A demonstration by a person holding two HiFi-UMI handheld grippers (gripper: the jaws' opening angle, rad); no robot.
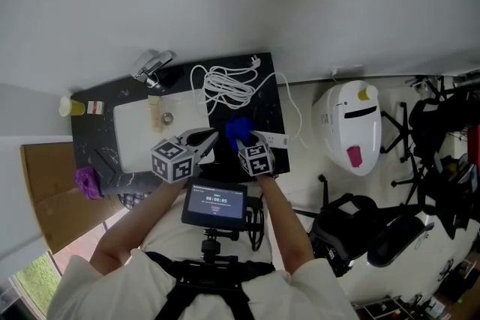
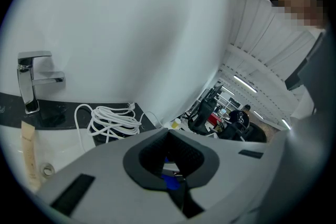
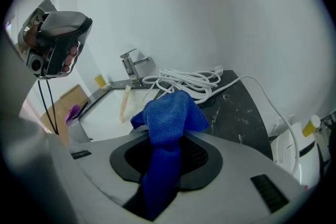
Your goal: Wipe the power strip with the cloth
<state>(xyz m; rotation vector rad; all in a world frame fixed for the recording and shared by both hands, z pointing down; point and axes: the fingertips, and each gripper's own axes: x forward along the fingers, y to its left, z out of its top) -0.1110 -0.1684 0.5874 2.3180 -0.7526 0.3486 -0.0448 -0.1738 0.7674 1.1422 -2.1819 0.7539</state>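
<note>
The white power strip [image 1: 271, 139] lies at the right front edge of the black counter [image 1: 264, 105]. Its white cable [image 1: 225, 86] is coiled behind it, seen also as the cable [image 2: 110, 122] and the cable [image 3: 191, 81]. My right gripper [image 1: 241, 140] is shut on a blue cloth [image 1: 238, 129], just left of the strip. The cloth [image 3: 168, 118] bunches up out of the right gripper [image 3: 169, 139]. My left gripper [image 1: 214, 137] hovers beside the cloth over the sink's front right corner. The left gripper [image 2: 169, 134] has its jaws together, and a scrap of blue shows through their hollow.
A white sink [image 1: 135, 124] with a chrome faucet [image 1: 152, 67] fills the counter's left part, with a pale stick [image 1: 154, 110] in it. A yellow cup [image 1: 71, 107] stands far left. On the floor to the right are a white appliance [image 1: 349, 124] and black chairs [image 1: 360, 228].
</note>
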